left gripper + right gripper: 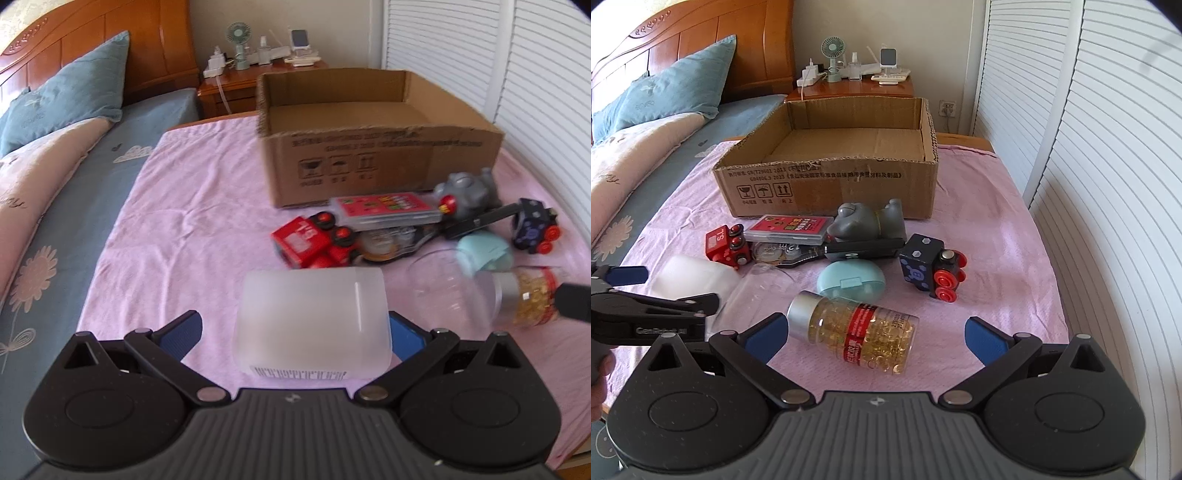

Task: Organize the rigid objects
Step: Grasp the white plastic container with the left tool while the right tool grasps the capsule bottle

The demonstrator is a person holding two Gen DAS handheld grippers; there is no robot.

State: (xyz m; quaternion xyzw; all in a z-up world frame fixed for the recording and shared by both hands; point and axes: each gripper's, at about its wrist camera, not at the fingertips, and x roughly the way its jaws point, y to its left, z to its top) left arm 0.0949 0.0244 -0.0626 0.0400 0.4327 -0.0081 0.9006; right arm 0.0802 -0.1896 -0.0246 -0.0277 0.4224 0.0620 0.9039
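Through my left claw (295, 332) I see the frosted plastic box (312, 321) sitting between my spread blue pads (183, 332). The pad on my right side looks pressed against it or nearly so; the one on my left stands off with a clear gap, so I am not pinching it yet. Ahead and a little to my right lies the heap of toys, with the red toy truck (312, 243) nearest, and beyond that the open cardboard box (373, 144), which I take to be where everything goes. My worry here is the box's smooth, rounded wall. If I close off-centre it may squirt forward into the clear glass (447, 288) lying just to my right and set it rolling.

Through my right claw (873, 334), also spread wide and holding nothing, the pill bottle (855, 332) lies on its side just ahead between my fingers, tilted across them, its silver cap toward my left. Closing on that slant could spin it rather than hold it. The teal case (851, 282) is just beyond, the black toy train (932, 269) ahead to the right, and the grey figure (868, 221) farther on by the carton. My other claw is close on my left, so the two could collide.

Everything rests on a pink cloth (990, 236), wrinkled and soft, so things may tip. A bed with a teal pillow (672, 81) lies to the left, a nightstand (849, 88) beyond, and slatted doors (1089, 147) to the right.
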